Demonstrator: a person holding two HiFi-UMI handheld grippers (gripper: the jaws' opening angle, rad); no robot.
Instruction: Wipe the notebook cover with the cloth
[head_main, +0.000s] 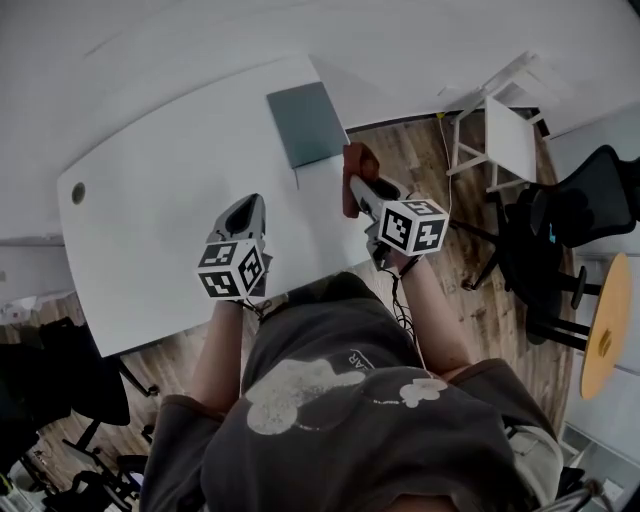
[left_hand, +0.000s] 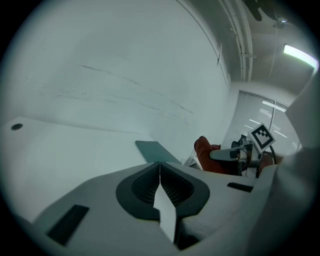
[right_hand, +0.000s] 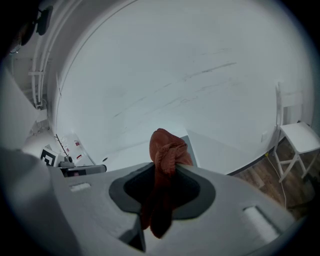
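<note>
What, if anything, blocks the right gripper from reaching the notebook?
Nothing visible, so likely yes: the right gripper, jaws shut on the cloth, hangs close beside the notebook's near corner.

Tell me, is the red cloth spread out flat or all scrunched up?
Scrunched up. The red cloth is a bunched wad pinched in the right hand-held gripper, with folds bulging above its jaws and hanging below.

Smooth matt table (head_main: 160, 230), nubbly cloth (right_hand: 167, 152)

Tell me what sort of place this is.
Probably an office or meeting room: a large white table, a black swivel chair on a wood floor, and window blinds beyond.
</note>
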